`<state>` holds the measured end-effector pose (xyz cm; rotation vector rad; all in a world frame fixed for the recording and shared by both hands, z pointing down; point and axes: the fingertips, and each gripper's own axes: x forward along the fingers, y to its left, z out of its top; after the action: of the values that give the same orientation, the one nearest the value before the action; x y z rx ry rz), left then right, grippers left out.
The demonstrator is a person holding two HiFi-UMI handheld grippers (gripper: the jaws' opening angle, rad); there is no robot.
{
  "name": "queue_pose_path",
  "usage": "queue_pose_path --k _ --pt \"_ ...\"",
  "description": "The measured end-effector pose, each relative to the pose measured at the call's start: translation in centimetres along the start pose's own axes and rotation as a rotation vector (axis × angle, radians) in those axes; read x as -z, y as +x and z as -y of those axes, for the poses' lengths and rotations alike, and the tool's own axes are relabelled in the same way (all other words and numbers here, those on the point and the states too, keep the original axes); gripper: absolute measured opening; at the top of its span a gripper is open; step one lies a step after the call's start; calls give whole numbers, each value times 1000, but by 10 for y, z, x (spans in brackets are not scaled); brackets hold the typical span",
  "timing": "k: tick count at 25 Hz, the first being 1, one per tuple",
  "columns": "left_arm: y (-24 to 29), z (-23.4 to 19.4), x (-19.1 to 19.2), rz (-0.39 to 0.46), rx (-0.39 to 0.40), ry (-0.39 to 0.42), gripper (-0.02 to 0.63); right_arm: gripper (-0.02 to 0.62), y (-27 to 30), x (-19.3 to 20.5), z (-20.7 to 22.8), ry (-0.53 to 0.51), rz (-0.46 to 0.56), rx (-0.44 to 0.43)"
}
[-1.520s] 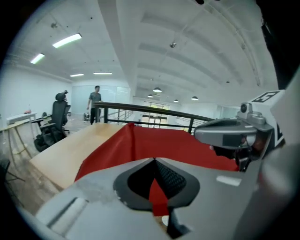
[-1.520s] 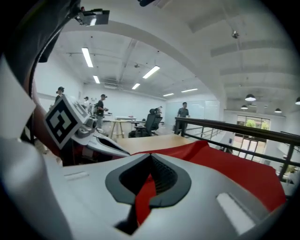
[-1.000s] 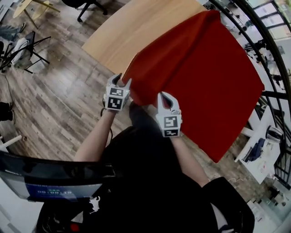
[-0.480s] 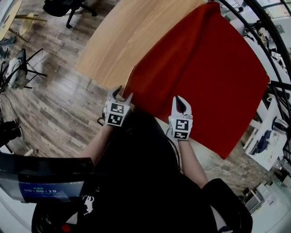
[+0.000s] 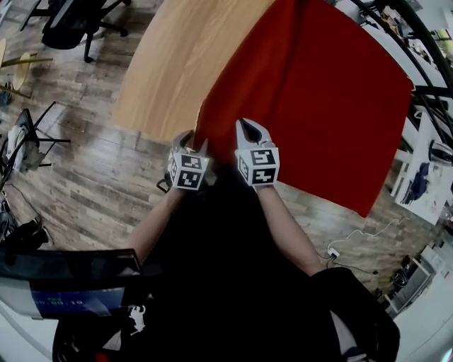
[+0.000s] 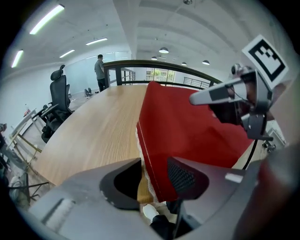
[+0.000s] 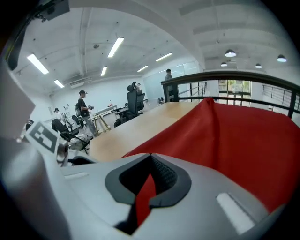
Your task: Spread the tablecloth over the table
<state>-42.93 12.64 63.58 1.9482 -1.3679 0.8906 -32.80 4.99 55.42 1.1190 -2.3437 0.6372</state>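
Observation:
A red tablecloth [image 5: 311, 92] covers the right part of the wooden table [image 5: 177, 63], and its near edge hangs over the table's front. My left gripper [image 5: 192, 141] is at the cloth's near left corner. Its jaws are closing with the cloth's hem [image 6: 152, 173] between them, and a gap still shows beside the left pad. My right gripper [image 5: 246, 127] is close to the right of it, shut on a fold of the tablecloth [image 7: 146, 192] at the near edge. The right gripper [image 6: 234, 96] also shows in the left gripper view, above the cloth [image 6: 187, 126].
The left half of the table [image 6: 98, 126] is bare wood. Office chairs [image 5: 71, 21] stand on the plank floor [image 5: 85, 191] to the left. A curved railing [image 5: 425, 92] runs past the table's far right, with a desk [image 5: 428, 191] beyond. People [image 7: 83, 105] stand far off.
My right gripper has slid left along the cloth's near edge until it is next to the left gripper. The left gripper has stayed at the corner.

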Motion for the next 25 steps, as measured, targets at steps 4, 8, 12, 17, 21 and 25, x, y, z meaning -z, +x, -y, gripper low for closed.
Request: queue_pose_path --k 4,8,12,17,21,25 --pt "4 -3 -8 -22 38 22 15 9 6 -45 0 -38 74 35" --pt "-12 -36 -32 42 40 -20 14 9 10 -40 -5 -78 39 14" --pt "-36 -95 -60 92 -45 -81 14 9 11 -40 -3 -87 55 20" --pt "-42 -161 -68 80 -164 -95 14 9 24 -29 2 -102 20 -25" --pt "-49 -209 -72 74 -254 -57 14 9 39 -19 -1 -119 -1 -59" --pt "-50 -239 -78 49 -273 -29 18 9 51 1 -7 -138 -70 -81"
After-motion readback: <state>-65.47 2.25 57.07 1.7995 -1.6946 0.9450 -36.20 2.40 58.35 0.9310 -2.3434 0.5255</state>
